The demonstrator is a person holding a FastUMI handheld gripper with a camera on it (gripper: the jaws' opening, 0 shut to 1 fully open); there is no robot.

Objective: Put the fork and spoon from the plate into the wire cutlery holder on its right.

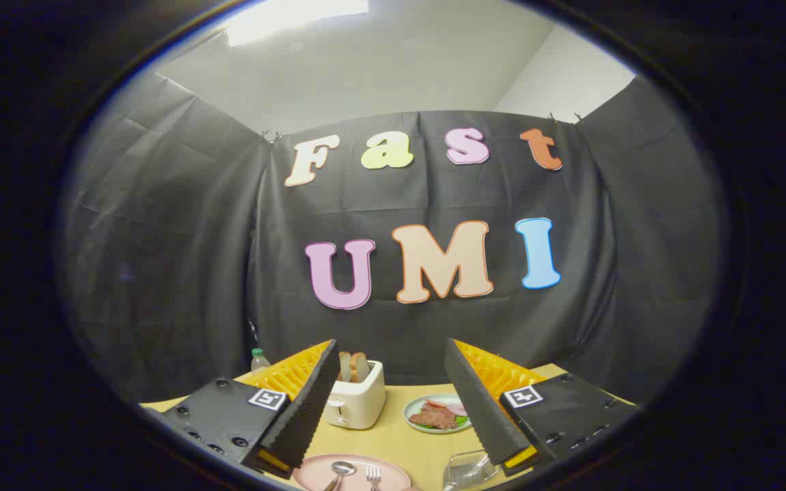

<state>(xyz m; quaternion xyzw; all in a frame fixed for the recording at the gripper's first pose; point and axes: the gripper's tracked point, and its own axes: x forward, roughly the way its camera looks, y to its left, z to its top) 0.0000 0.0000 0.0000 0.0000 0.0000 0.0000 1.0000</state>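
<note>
My gripper point(393, 354) stands open above the yellow table point(393, 436), with nothing between its fingers. Low down between the fingers sits a pink plate point(318, 472). On it lie a metal spoon point(340, 470) and a metal fork point(373, 474), side by side with their heads pointing away from me. Just right of the plate, under the right finger point(482, 402), is the wire cutlery holder point(468, 469); I see only part of it.
A cream toaster point(355, 402) with two bread slices stands beyond the plate, close to the left finger. A small plate of meat and salad point(437, 414) sits to its right. A small bottle point(259, 359) stands at the table's far left corner.
</note>
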